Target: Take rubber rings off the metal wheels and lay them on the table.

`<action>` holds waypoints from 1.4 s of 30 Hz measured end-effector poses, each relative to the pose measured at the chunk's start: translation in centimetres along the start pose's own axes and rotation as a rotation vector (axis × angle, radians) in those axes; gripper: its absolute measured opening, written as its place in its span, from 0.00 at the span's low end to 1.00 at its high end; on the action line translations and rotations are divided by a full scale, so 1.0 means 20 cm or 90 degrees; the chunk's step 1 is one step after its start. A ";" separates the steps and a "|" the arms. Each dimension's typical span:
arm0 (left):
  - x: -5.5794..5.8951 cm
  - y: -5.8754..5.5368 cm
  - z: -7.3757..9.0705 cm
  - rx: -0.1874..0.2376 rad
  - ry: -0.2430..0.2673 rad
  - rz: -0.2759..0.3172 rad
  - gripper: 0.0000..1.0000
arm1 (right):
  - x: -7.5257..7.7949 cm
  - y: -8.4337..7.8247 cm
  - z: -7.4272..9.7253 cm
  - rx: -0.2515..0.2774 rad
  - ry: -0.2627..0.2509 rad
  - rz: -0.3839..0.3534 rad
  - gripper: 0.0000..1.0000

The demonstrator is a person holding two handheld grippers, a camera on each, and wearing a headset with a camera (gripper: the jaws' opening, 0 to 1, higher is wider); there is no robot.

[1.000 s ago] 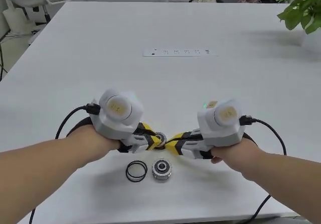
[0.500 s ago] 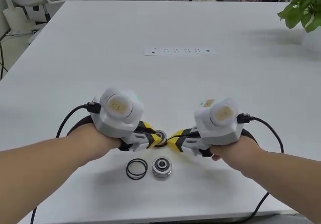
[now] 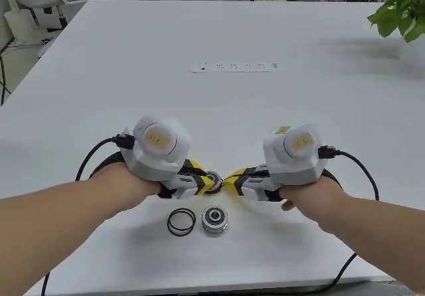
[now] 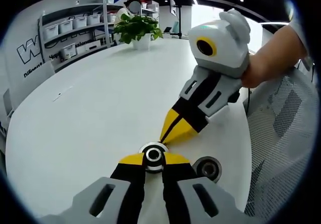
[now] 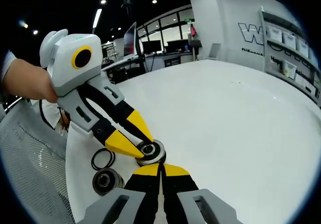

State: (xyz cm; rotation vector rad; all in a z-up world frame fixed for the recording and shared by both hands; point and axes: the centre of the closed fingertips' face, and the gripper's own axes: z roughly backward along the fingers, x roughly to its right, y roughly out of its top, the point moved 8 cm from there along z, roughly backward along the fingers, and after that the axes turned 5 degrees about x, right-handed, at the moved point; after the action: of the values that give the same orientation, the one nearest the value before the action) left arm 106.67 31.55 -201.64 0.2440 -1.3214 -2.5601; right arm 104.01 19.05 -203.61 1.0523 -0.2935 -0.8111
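Metal wheel (image 4: 153, 154) clamped in left tool (image 4: 152, 160) | right tool (image 5: 160, 170) closed, tips touching it

left gripper (image 4: 153, 160) clamped on metal wheel (image 4: 153, 153) | right gripper (image 4: 168, 132) tips closed, touching wheel rim | second wheel (image 4: 208, 168) seen on table (image 4: 90, 108), just beside

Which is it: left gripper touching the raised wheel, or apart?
Touching. Left gripper view: the left gripper has its yellow tips clamped on the wheel.

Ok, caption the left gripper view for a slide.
Left gripper holds a metal wheel; right gripper, jaws shut, at its edge.
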 end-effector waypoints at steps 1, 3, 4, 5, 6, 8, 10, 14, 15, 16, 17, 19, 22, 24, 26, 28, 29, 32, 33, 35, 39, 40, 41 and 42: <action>0.00 0.00 0.00 0.000 0.000 0.000 0.08 | 0.00 0.00 0.00 0.003 -0.001 -0.006 0.00; 0.00 0.00 0.00 -0.001 0.001 0.000 0.08 | 0.00 0.00 0.01 0.011 -0.004 -0.033 0.00; 0.00 0.00 0.00 -0.001 0.001 0.001 0.08 | 0.01 0.01 0.01 0.019 -0.003 -0.049 0.00; 0.00 0.00 0.00 -0.002 0.000 0.001 0.07 | 0.01 0.01 0.01 0.021 -0.002 -0.054 0.00; 0.00 0.00 0.00 -0.002 -0.001 0.002 0.07 | 0.01 0.00 0.01 0.021 -0.003 -0.056 0.00; 0.01 0.00 0.00 -0.002 -0.001 0.002 0.07 | 0.00 0.00 0.01 0.021 -0.004 -0.053 0.00; 0.01 0.00 0.00 -0.003 -0.001 0.003 0.07 | 0.01 0.01 0.01 0.027 -0.004 -0.066 0.00; 0.01 0.00 0.00 -0.003 0.000 0.001 0.07 | 0.01 0.01 0.01 0.037 0.000 -0.082 0.00; 0.01 0.00 0.00 -0.003 0.000 0.000 0.07 | 0.00 0.01 0.01 0.041 0.002 -0.085 0.00; 0.01 0.00 0.00 -0.003 -0.001 -0.001 0.07 | 0.00 0.01 0.02 0.044 0.003 -0.089 0.00; 0.01 0.00 0.00 -0.003 -0.001 -0.001 0.07 | 0.00 0.01 0.02 0.046 0.004 -0.094 0.00; 0.01 0.00 0.00 -0.003 0.000 -0.002 0.07 | 0.00 0.02 0.02 0.048 0.006 -0.093 0.00; 0.01 0.00 0.00 -0.002 0.001 -0.003 0.07 | 0.00 0.02 0.01 0.052 0.009 -0.099 0.00; 0.01 0.00 0.00 -0.002 0.001 -0.004 0.07 | -0.01 0.02 0.01 0.053 0.011 -0.101 0.00; 0.01 0.00 0.00 -0.002 0.002 -0.004 0.07 | -0.01 0.02 0.01 0.054 0.011 -0.101 0.00; 0.01 0.00 0.00 -0.001 0.003 -0.005 0.07 | -0.01 0.02 0.01 0.055 0.011 -0.102 0.00; 0.01 0.00 0.00 -0.001 0.003 -0.005 0.07 | -0.01 0.02 0.01 0.055 0.011 -0.101 0.00; 0.01 0.00 0.00 -0.001 0.003 -0.005 0.07 | -0.01 0.02 0.01 0.055 0.011 -0.099 0.00; 0.01 0.00 0.00 -0.001 0.003 -0.005 0.07 | -0.01 0.02 0.01 0.055 0.011 -0.098 0.00; 0.01 0.00 0.00 -0.002 0.004 -0.006 0.07 | -0.01 0.02 0.01 0.055 0.011 -0.097 0.00; 0.01 0.00 0.00 -0.002 0.005 -0.006 0.07 | -0.01 0.02 0.01 0.055 0.011 -0.097 0.00; 0.01 0.00 0.00 -0.002 0.005 -0.006 0.07 | -0.01 0.02 0.01 0.055 0.012 -0.097 0.00; 0.01 0.00 0.00 -0.002 0.005 -0.007 0.07 | -0.01 0.02 0.01 0.055 0.012 -0.097 0.00; 0.01 0.00 0.00 -0.002 0.005 -0.007 0.07 | -0.01 0.02 0.01 0.055 0.012 -0.098 0.00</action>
State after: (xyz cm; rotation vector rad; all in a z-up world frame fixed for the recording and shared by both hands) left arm 106.47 31.54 -201.65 0.2621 -1.3159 -2.5679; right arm 103.85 19.15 -203.07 1.1741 -0.2350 -0.9333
